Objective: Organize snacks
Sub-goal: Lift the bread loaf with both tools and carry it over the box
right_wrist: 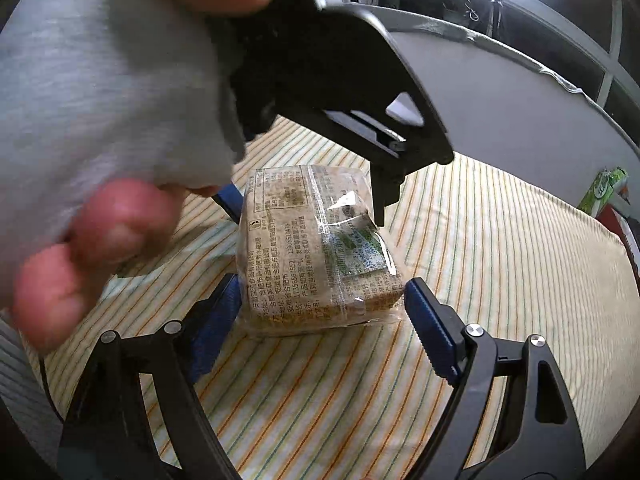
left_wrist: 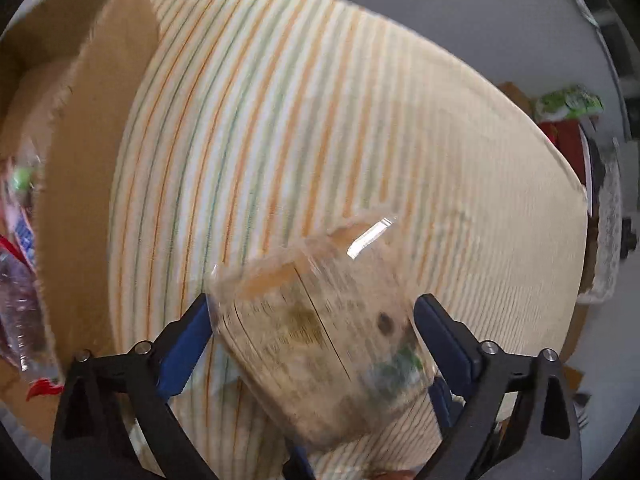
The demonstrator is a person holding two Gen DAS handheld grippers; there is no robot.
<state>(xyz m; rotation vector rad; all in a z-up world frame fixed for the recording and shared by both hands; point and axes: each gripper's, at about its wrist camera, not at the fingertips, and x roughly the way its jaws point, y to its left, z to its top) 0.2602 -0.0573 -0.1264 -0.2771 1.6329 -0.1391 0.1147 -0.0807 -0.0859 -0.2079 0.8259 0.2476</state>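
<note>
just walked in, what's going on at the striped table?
A person holds a tool in each hand over one wrapped snack pack lying on the striped tablecloth. The left tool comes at it from above, the right tool from the near side; both straddle the pack with jaws open, and neither visibly clamps it. A cardboard box with other snacks sits at the left.

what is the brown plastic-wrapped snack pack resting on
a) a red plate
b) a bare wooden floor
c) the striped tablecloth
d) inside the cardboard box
c: the brown plastic-wrapped snack pack lies on the striped tablecloth, outside the brown cardboard box at the left.
</note>
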